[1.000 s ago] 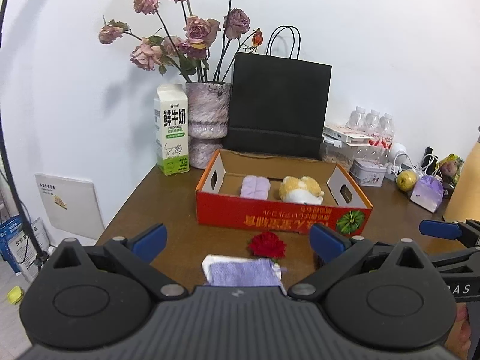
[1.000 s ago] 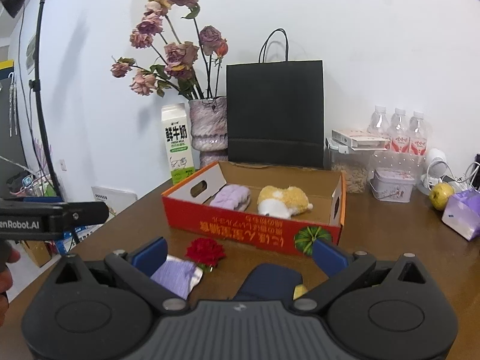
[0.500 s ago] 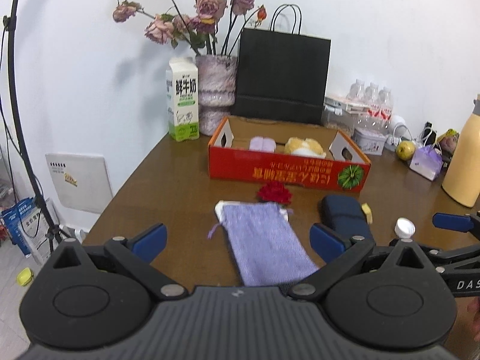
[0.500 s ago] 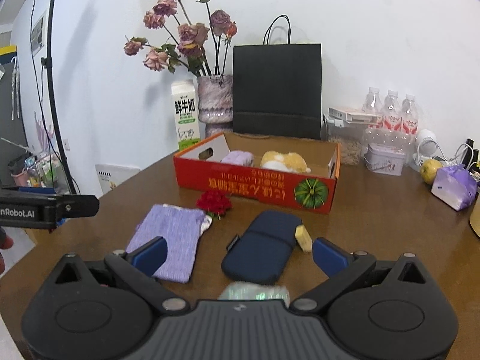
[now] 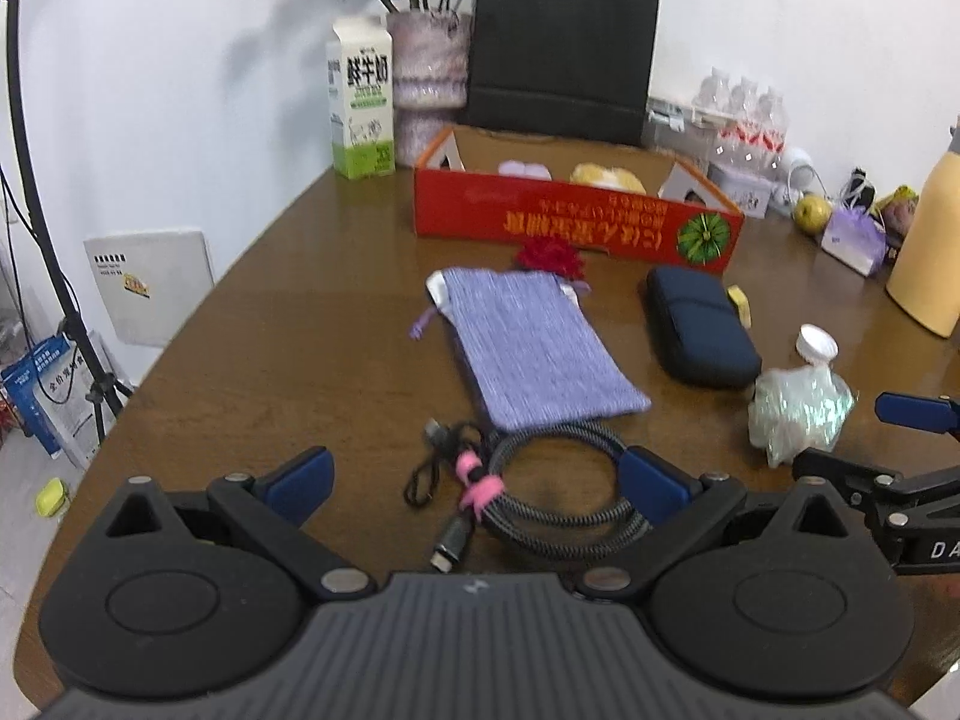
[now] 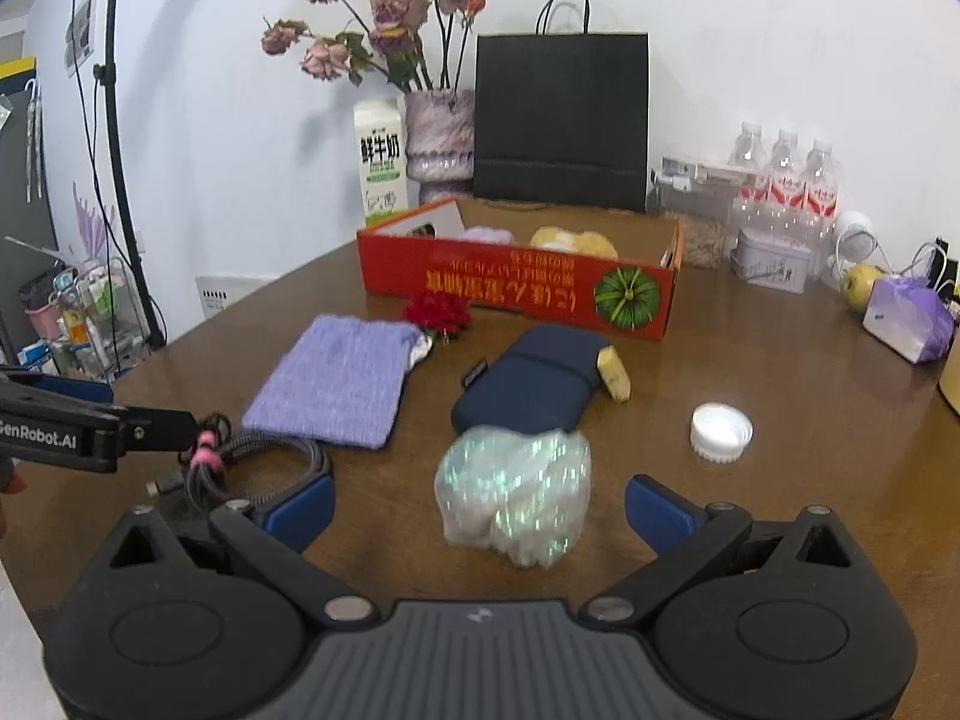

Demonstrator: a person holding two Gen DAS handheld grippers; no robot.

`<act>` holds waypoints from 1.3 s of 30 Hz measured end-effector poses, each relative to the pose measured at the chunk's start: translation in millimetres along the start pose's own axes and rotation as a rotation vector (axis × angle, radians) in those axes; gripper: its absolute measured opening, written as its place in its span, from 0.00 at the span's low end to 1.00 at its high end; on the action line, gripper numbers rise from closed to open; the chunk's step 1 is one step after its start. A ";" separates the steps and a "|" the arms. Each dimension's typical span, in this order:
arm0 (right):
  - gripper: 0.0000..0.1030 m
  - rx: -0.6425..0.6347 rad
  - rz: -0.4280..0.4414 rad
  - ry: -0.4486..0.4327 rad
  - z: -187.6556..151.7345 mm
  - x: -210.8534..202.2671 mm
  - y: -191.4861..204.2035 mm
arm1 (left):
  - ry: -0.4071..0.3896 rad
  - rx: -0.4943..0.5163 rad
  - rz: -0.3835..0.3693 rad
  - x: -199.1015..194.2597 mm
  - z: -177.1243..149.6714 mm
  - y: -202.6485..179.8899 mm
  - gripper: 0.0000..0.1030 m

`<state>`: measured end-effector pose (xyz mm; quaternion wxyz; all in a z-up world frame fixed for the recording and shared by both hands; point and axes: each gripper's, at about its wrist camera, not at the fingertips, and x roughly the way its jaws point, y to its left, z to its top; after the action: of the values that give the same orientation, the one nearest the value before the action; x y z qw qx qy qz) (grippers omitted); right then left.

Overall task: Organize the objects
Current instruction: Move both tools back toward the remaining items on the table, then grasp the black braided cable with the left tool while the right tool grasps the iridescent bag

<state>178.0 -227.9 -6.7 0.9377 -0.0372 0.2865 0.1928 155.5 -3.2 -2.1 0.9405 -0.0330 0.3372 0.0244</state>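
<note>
Both grippers released and empty: left gripper (image 5: 474, 474) stands directly over the coiled cable (image 5: 540, 480) at the table's (image 5: 300, 330) near edge, loop flat between its fingers, while right gripper (image 6: 477, 501) faces the crumpled bag (image 6: 513, 495).

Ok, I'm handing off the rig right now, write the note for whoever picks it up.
Left gripper: open, empty, over the coiled braided cable with pink tie.
Right gripper: open, empty, facing the crinkly iridescent plastic bundle.
On the brown table: lavender knit pouch, red fabric flower, navy zip case, small yellow block, white bottle cap.
Done: a lilac item and a yellow plush lie in the red cardboard box.
Left: the loose table items, nothing gripped yet.
</note>
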 end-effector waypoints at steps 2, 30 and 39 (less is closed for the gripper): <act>1.00 0.000 0.000 0.014 -5.0 2.7 -1.7 | 0.015 0.003 -0.009 3.7 -3.2 -4.0 1.00; 1.00 0.019 0.007 0.078 -24.2 35.2 -32.2 | 0.110 -0.040 0.116 69.1 -1.6 -53.2 1.00; 1.00 0.029 0.000 0.018 -16.7 33.8 -29.3 | 0.081 -0.027 0.099 65.0 -6.5 -48.8 0.97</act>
<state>206.3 -246.5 -40.4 0.9356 -0.0254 0.2976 0.1883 204.9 -50.8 -46.2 0.9232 -0.0300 0.3760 0.0741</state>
